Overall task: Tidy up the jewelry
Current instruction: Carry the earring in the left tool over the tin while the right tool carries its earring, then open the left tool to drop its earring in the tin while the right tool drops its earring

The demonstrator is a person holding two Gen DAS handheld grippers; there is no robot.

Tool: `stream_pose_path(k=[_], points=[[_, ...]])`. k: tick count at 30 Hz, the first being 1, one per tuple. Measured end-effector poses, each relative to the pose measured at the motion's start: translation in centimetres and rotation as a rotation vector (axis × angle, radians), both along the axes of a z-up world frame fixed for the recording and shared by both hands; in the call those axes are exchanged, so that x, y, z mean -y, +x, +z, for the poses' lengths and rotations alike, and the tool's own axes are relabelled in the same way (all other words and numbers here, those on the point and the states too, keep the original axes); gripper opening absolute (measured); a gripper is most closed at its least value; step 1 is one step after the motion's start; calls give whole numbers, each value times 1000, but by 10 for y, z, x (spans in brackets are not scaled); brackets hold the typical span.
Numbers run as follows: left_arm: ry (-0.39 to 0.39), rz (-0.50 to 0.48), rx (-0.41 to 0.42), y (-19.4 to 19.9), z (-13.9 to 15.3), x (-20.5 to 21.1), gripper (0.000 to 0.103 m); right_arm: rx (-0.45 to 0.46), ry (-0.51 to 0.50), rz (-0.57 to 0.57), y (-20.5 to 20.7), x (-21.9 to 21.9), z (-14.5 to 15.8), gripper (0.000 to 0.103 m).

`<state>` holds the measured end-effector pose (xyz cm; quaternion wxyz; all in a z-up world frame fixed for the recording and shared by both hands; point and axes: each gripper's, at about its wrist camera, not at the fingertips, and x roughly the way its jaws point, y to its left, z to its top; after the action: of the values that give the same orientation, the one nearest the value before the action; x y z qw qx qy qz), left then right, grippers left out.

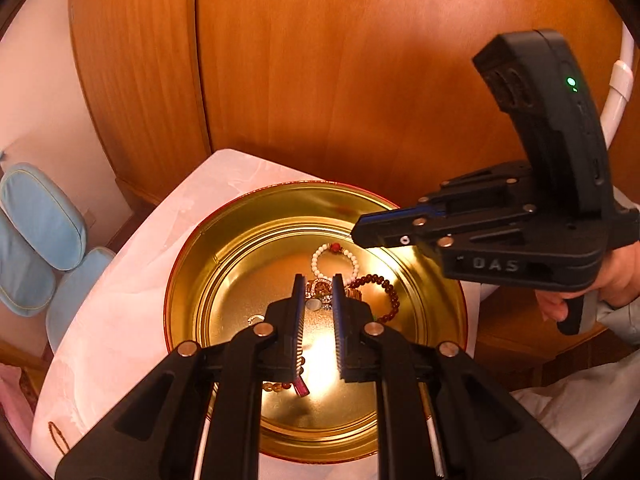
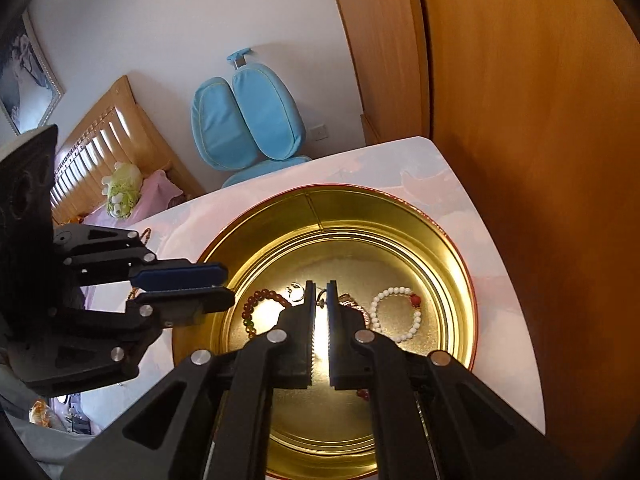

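A round gold tin (image 1: 240, 208) (image 2: 460, 264) stands on the white table. In it lie a white bead bracelet (image 1: 316, 258) (image 2: 394, 290) with one red bead, a dark red bead bracelet (image 1: 390, 286) (image 2: 260, 294) and a gold watch-like piece (image 1: 320, 290) (image 2: 352, 300). My left gripper (image 1: 318, 280) (image 2: 226, 284) hangs over the tin, jaws a narrow slit apart with nothing between the tips. Amber beads with a pink piece (image 1: 300, 389) show by the root of its left pad; whether they are held I cannot tell. My right gripper (image 2: 320, 286) (image 1: 354, 234) is shut and empty over the tin.
A brown bead string (image 1: 56, 440) (image 2: 146, 234) lies on the table (image 1: 120, 320) left of the tin. A wooden wardrobe (image 1: 360, 80) rises right behind the table. A blue chair (image 2: 248, 120) and a bed (image 2: 100, 140) stand beyond. A hand (image 1: 620, 276) grips the right tool.
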<state>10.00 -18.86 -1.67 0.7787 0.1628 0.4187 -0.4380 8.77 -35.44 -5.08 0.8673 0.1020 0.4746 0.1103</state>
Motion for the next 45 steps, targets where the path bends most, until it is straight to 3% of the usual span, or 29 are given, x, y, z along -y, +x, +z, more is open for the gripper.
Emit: stream_pose_path(k=[3,5,7,12,34,35,36,37,38,39,45], points=[[118,25,-51,14,-17,11,14,-126,-19,10,20,-1,-14,6],[197,44,-87,23,-31,15,14,-160,-42,28,27,-6,-19,6],[227,63,-114,29,-37,12,14,-173,-64,46,28,-11,-22,6],[214,94,-163,34,-43,4,14,-184,-64,65,24,-15,-29,6],[274,82,-174,33,-59,7,14,-204,-67,55,34,-15,-44,6],[281,76,-163,31,-59,9,14,-190,-68,45,34,-13,-42,10],[294,68,-157,30,-60,11,23,-180,-65,33,33,-12,-40,29],[313,69,-146,29,-61,14,57,-171,-65,16,33,-10,-38,44],[337,83,-117,28,-61,15,70,-158,-78,-6,33,-8,-36,74],[342,94,-86,26,-60,15,78,-137,-102,-29,31,-7,-33,82],[338,76,-84,22,-58,16,78,-129,-140,-29,25,-8,-31,83]])
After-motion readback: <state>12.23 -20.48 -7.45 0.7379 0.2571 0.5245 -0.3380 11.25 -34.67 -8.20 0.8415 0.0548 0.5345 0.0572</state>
